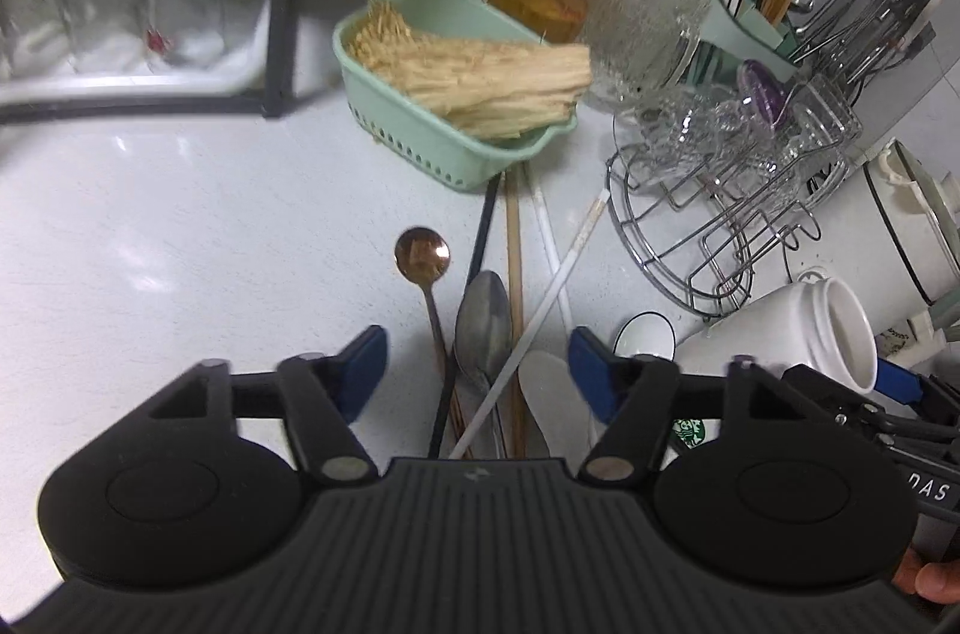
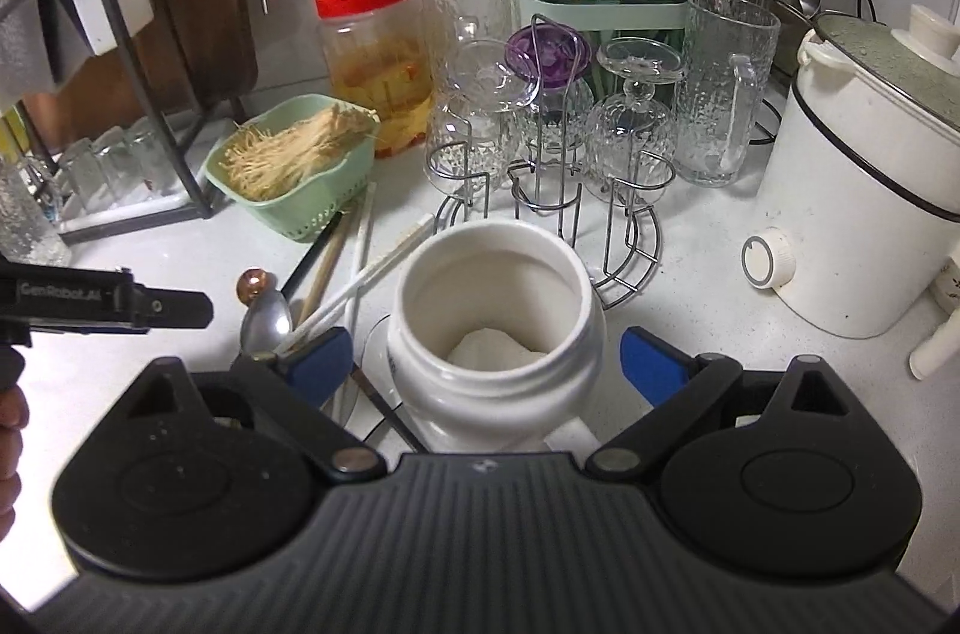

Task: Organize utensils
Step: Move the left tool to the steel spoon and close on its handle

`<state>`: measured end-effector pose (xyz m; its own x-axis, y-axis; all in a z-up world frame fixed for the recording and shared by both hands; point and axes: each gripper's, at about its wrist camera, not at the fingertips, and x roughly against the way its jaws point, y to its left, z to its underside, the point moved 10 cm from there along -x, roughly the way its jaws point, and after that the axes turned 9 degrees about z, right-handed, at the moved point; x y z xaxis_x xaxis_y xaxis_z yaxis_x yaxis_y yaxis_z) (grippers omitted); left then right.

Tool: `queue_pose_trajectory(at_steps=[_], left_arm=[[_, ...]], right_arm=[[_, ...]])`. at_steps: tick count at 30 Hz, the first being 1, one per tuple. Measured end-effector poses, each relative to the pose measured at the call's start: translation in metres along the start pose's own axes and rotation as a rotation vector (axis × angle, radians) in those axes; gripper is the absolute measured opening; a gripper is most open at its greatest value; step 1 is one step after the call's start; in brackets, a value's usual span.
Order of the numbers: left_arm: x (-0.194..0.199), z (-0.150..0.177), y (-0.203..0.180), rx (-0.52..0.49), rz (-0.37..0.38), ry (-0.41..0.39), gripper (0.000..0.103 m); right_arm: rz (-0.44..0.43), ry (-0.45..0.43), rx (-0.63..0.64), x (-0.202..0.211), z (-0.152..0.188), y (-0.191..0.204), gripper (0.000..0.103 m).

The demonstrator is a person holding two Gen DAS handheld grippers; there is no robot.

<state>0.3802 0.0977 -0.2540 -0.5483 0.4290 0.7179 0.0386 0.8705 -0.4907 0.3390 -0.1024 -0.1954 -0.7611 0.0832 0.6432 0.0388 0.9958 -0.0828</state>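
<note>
White ceramic mug [image 2: 495, 328] sits loose between your right gripper [image 2: 486, 361]'s parted tongs, while your left gripper [image 1: 477, 370], tongs apart over the crossed utensils [image 1: 486, 334], may scatter chopsticks toward twelve o'clock.

White countertop [image 1: 150, 226]; mint-green basket [image 2: 288, 208] at ten o'clock of white mug [image 2: 492, 322]; red-lidded amber jar [image 2: 372, 58]; copper spoon [image 1: 423, 253]; grey steel spoon [image 1: 483, 322]; textured clear glasses [image 2: 726, 88].

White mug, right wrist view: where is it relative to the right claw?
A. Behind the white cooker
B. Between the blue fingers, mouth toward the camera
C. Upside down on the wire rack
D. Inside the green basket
B: the white mug sits between the right claw's blue fingers, its open mouth facing the camera.
</note>
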Motion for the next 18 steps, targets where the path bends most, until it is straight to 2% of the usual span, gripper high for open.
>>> queue_pose_trajectory(at_steps=[1,3,5,15,18], left_arm=[[-0.005,0.0,0.002,0.014,0.015,0.014,0.058],[-0.013,-0.002,0.004,0.023,0.027,0.03,0.05],[-0.02,-0.005,0.005,0.011,0.032,0.043,0.046],[-0.051,-0.016,0.008,-0.06,0.04,0.105,0.027],[-0.057,-0.018,0.007,-0.079,0.041,0.114,0.025]], right_arm=[[0.01,0.001,0.007,-0.002,0.0,0.0,0.097],[0.02,-0.002,0.017,-0.004,-0.001,0.001,0.089],[0.033,0.001,0.026,-0.007,-0.003,0.001,0.088],[0.043,0.012,0.032,-0.008,-0.002,0.002,0.088],[0.045,0.013,0.033,-0.008,-0.003,0.003,0.088]])
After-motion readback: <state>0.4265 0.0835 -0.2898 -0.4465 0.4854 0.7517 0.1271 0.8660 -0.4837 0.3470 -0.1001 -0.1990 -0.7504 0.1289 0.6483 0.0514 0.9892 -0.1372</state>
